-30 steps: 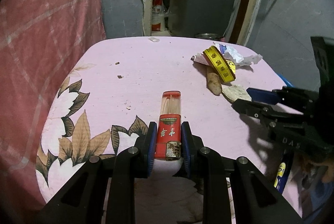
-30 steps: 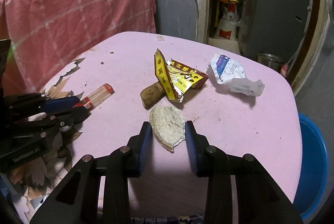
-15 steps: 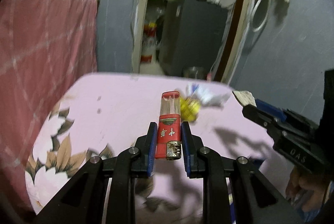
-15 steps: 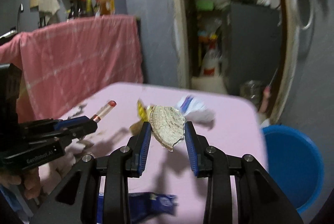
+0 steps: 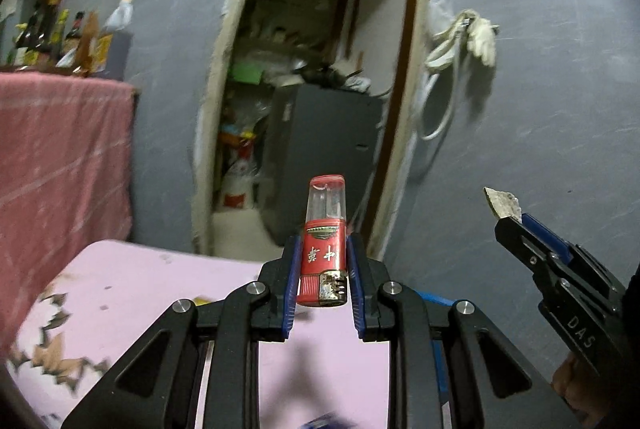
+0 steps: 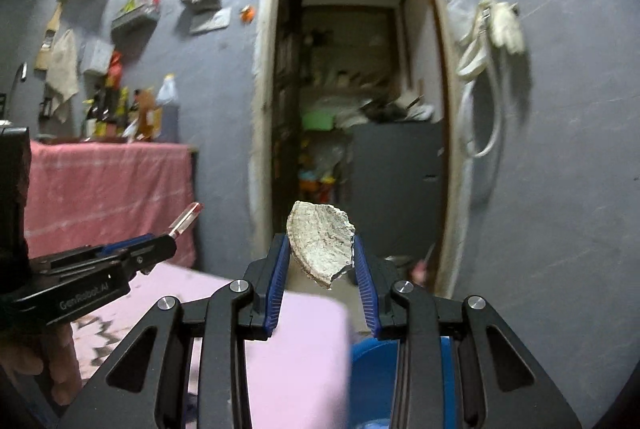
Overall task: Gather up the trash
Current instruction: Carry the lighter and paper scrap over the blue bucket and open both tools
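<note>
— What are the left tongs (image 5: 322, 279) doing?

— They are pinching a red lighter (image 5: 323, 249) between the blue pads (image 5: 291, 279), upright, its clear end pointing up and its metal end down between the pads. It is hanging in the air above the pink surface (image 5: 160, 281), not touching it.

— And the right tongs (image 6: 321, 271)?

— Those are clamping a pale, broken shell-like shard (image 6: 321, 243) by its two edges. The shard is riding above the pink surface's near corner, with a blue tub (image 6: 374, 377) showing just beyond and below that corner.

— Where are the two sitting relative to the surface?

— Both are being held over its near end, the left tongs toward the flower-patterned side (image 5: 60, 353), the right tongs toward the tub side. From the left view the right tongs are showing at the far right with the shard's tip (image 5: 502, 203) sticking out.

— Anything past the surface?

— A doorway (image 6: 352, 89) is opening behind it, with a dark cabinet (image 6: 396, 185) inside. A pink cloth (image 6: 108, 189) is draping to the left of the surface, with bottles (image 6: 120, 109) standing on top. A white hose and glove (image 6: 492, 29) are hanging on the grey wall right of the doorway.
</note>
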The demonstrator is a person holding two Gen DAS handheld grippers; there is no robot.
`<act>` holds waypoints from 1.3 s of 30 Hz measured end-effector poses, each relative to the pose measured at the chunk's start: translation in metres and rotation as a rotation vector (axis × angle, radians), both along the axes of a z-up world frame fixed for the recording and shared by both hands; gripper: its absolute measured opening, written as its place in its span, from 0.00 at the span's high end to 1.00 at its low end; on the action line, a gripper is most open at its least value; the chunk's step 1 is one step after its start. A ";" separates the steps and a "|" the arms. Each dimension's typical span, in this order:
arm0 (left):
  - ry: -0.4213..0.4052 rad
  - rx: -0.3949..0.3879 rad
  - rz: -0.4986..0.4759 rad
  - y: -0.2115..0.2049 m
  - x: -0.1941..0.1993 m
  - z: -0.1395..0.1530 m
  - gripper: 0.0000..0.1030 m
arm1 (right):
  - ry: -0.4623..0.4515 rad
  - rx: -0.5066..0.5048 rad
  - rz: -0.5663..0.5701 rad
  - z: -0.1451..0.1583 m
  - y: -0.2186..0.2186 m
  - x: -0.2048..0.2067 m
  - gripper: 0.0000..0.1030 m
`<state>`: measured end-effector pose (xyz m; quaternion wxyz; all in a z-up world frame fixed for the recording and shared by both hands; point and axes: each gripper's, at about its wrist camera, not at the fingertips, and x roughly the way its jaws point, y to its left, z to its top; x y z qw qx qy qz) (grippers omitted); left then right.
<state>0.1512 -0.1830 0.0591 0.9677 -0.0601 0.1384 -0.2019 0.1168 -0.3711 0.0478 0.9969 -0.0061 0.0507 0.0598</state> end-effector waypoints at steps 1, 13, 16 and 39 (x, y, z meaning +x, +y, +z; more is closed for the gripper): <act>-0.007 -0.001 -0.014 -0.009 0.000 0.002 0.82 | -0.008 0.000 -0.022 0.002 -0.010 0.000 0.70; 0.070 0.044 -0.181 -0.114 0.038 -0.018 0.81 | 0.093 0.078 -0.180 -0.029 -0.109 0.009 0.70; 0.122 0.062 -0.195 -0.131 0.047 -0.033 0.82 | 0.157 0.112 -0.192 -0.046 -0.127 0.017 0.70; 0.518 0.129 -0.244 -0.165 0.095 -0.110 0.80 | 0.441 0.180 -0.174 -0.110 -0.151 0.060 0.59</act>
